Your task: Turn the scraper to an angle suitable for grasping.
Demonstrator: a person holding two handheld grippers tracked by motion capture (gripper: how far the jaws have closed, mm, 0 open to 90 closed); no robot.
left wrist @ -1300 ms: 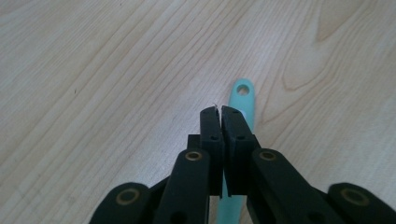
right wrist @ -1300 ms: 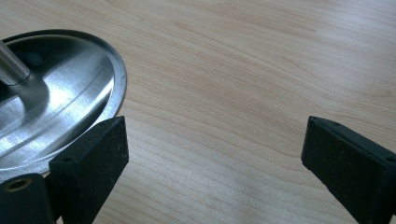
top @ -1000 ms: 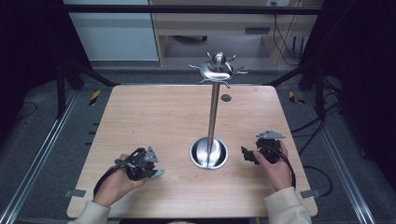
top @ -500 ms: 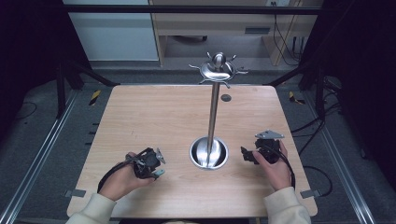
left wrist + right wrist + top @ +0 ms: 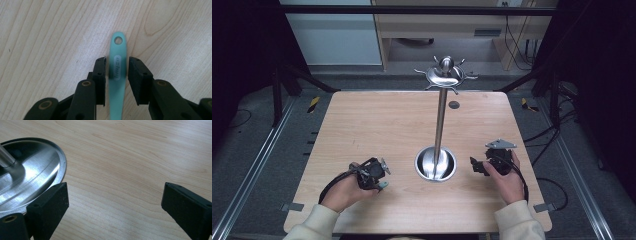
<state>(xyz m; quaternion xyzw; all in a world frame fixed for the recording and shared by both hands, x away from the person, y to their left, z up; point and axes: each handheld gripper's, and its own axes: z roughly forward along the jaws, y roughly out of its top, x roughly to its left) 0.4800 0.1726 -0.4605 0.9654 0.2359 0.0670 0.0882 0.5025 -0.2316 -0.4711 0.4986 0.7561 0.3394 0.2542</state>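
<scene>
**Teal handle between my left jaws**

My left gripper (image 5: 117, 63) points down at the table (image 5: 377, 125), and a teal handle (image 5: 117, 75) runs straight up the gap between its two black jaws. The jaws stand a little wider than the handle: I see a thin strip of wood on each side of it, so the pads do not press on it. They have just closed in slightly, with the handle lying between them. The handle's rounded end, with a small hole through it, pokes out just past my jaw tips; a pale oval label sits on the stretch level with the pads. The rest of the handle runs back under the gripper, blurred. It lies flat on the wood. In the high view the teal tip (image 5: 382, 185) shows just beside the gripper (image 5: 374, 174) in my left hand (image 5: 343, 192).

My right gripper (image 5: 113, 202) has its jaws spread wide with nothing between them but bare table. Just beyond its left jaw lies the shiny round base (image 5: 30, 182) of the steel stand (image 5: 440, 125), whose pole rises from the dish. In the high view this gripper (image 5: 479, 166) rests in my right hand (image 5: 507, 180), near the base and apart from it.
</scene>
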